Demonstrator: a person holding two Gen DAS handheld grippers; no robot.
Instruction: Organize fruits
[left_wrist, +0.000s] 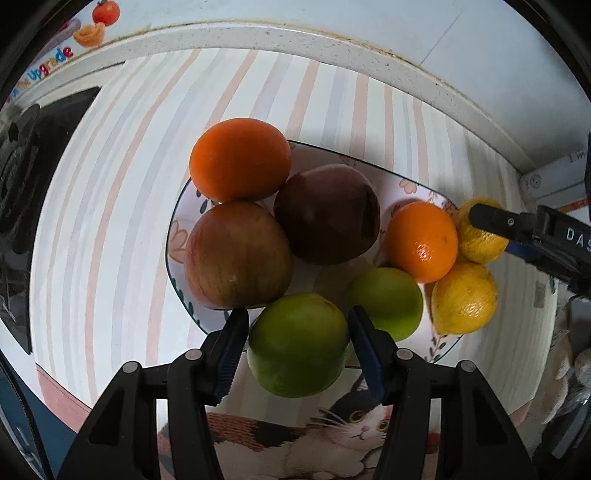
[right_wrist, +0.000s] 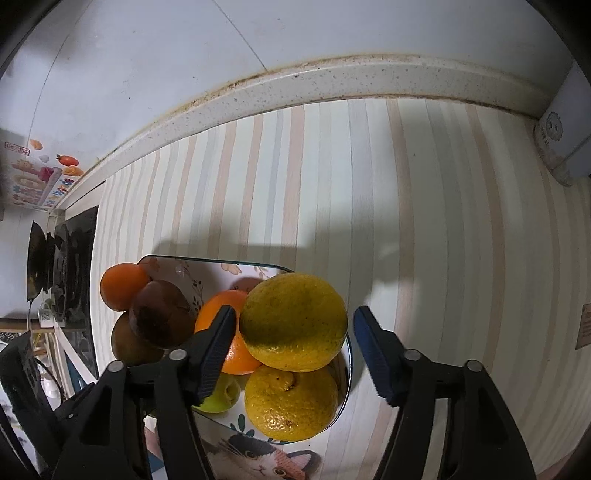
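A flower-patterned bowl holds an orange, a dark red fruit, a red-green apple, a small orange, a green fruit and two yellow citrus fruits. My left gripper points straight down and is shut on another green fruit at the bowl's near rim. In the right wrist view, the upper yellow citrus rests on the lower one. My right gripper is open around it, with a gap at the right pad.
The bowl stands on a cat-print mat laid over a striped counter. A speckled ledge and the wall bound the far side. A black stove lies to the left and a pale container at the far right.
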